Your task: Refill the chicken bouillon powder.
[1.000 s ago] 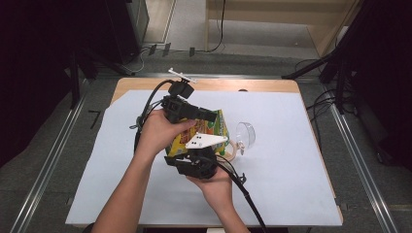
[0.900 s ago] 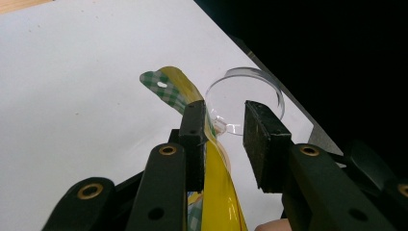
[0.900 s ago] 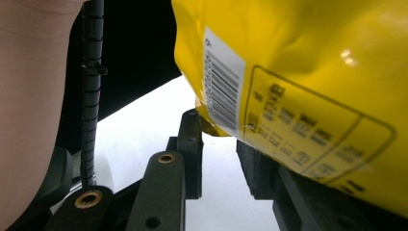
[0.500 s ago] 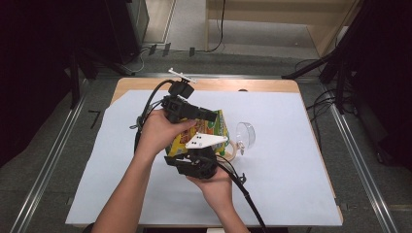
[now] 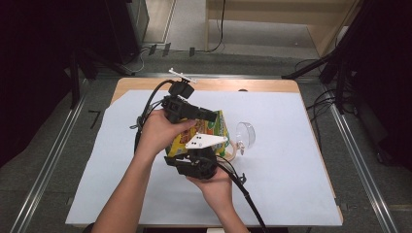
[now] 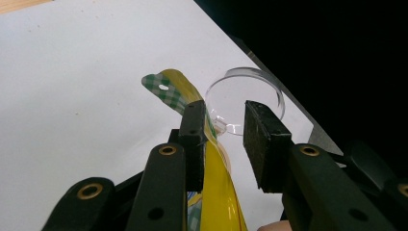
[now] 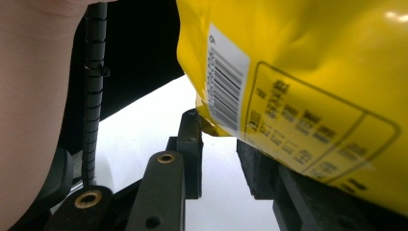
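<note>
Holding a crinkly yellow foil snack bag with a green-checked top edge [image 5: 214,127] above the middle of the white-covered bench [image 5: 301,184], both claws work at its edges. In the left gripper view the left claw [image 6: 223,132] stands released: the bag's sealed edge lies against one pad only, with a clear gap to the other pad. In the right gripper view the right claw [image 7: 219,144] has its pads close together around the bag's lower corner, but the bag hides the contact, so I cannot tell whether it truly grips.

Just beyond the bag, toward 3 o'clock in the high view, a clear round plastic cup [image 5: 247,136] lies on its side.

The risk, as I judge it: the slick foil could slide off the single left pad if that claw closes off-centre, and the bag would then swing from the right corner, or drop and knock the cup rolling toward the 3 o'clock bench edge. A hard pull could also tear the seal unevenly and spill the contents.
</note>
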